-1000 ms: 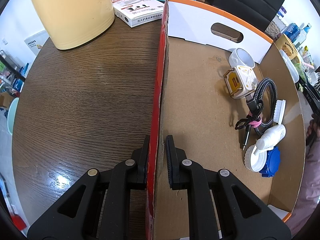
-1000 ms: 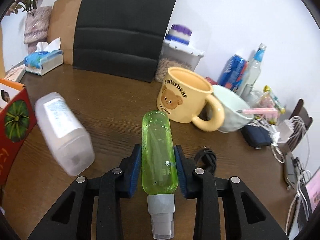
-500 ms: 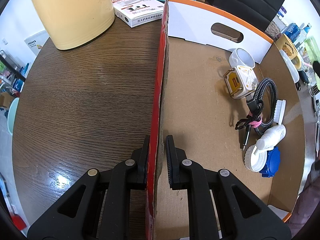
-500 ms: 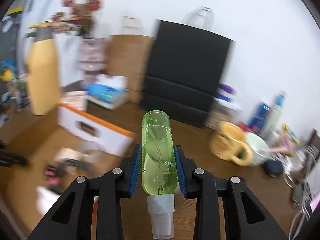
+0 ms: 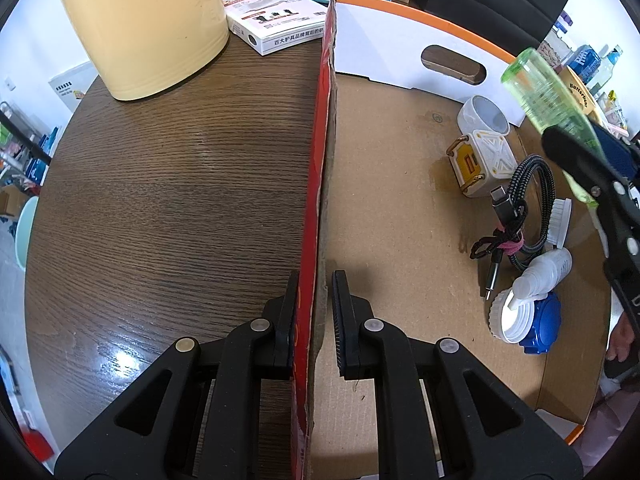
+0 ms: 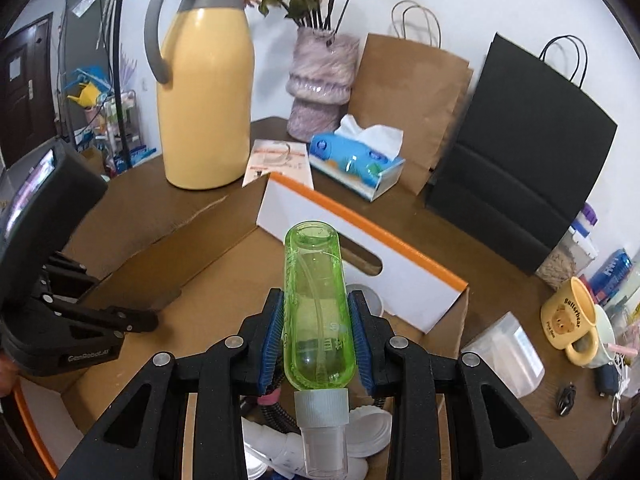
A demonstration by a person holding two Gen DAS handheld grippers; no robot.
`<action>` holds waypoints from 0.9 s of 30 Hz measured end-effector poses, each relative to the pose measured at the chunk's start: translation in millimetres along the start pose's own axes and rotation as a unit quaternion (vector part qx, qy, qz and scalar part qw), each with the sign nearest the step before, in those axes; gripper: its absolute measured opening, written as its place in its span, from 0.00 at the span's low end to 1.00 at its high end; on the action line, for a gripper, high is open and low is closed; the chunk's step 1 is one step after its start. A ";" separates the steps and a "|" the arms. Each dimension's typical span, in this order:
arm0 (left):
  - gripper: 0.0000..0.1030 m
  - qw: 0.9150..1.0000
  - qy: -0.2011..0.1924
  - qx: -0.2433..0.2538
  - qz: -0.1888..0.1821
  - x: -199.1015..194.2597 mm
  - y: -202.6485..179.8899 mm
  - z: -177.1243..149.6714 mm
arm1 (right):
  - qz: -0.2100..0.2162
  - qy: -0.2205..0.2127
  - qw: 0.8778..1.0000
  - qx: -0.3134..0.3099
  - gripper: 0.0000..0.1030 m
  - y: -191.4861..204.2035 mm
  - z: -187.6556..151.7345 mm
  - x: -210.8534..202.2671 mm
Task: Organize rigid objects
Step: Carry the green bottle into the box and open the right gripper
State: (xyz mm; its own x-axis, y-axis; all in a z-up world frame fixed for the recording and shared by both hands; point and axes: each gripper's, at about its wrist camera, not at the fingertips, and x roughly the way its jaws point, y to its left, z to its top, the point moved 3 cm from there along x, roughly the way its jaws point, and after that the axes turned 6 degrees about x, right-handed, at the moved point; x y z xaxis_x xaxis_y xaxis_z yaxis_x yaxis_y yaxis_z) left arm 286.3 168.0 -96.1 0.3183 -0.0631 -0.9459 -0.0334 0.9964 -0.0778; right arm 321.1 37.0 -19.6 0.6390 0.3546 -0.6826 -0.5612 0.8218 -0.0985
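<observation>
1. Left gripper: jaws clamped on the box wall. Risk: a slip lets the box shift.
2. Right gripper: jaws clamped on the green bottle, held over the box's right side, cap toward the camera.
3. Below: cable, charger, white bottle, lids. Risk: a release here drops the bottle onto the pile, where it may roll or knock them about.
</observation>
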 end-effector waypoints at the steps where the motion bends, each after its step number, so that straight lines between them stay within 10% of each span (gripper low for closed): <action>1: 0.09 1.000 0.000 0.000 0.000 0.0 -0.4 -0.1 | 0.002 0.003 1.000 0.000 0.36 -0.8 0.4 1.9; 4: 0.09 1.000 0.000 0.000 0.000 0.0 -0.5 -0.1 | -0.004 0.006 1.000 0.003 0.38 -4.0 1.0 3.1; 6: 0.09 1.000 0.000 0.000 0.000 -0.1 -0.5 0.0 | -0.011 0.001 1.000 0.009 0.76 -8.2 2.3 0.7; 8: 0.09 1.000 0.000 0.000 0.000 -0.9 -0.4 0.3 | -0.018 -0.007 1.000 0.015 0.93 -13.1 2.8 -2.8; 27: 0.09 1.000 0.000 0.000 0.000 -1.1 -0.5 0.0 | -0.037 -0.003 0.999 0.024 0.93 -28.6 -1.6 0.8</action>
State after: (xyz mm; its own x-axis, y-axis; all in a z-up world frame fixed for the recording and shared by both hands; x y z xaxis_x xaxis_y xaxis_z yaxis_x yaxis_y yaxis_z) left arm 286.0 167.6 -95.0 0.3188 -0.0624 -0.9457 -0.0332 0.9965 -0.0770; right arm 336.8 13.1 -18.5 0.6810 0.2942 -0.6706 -0.4862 0.8665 -0.1136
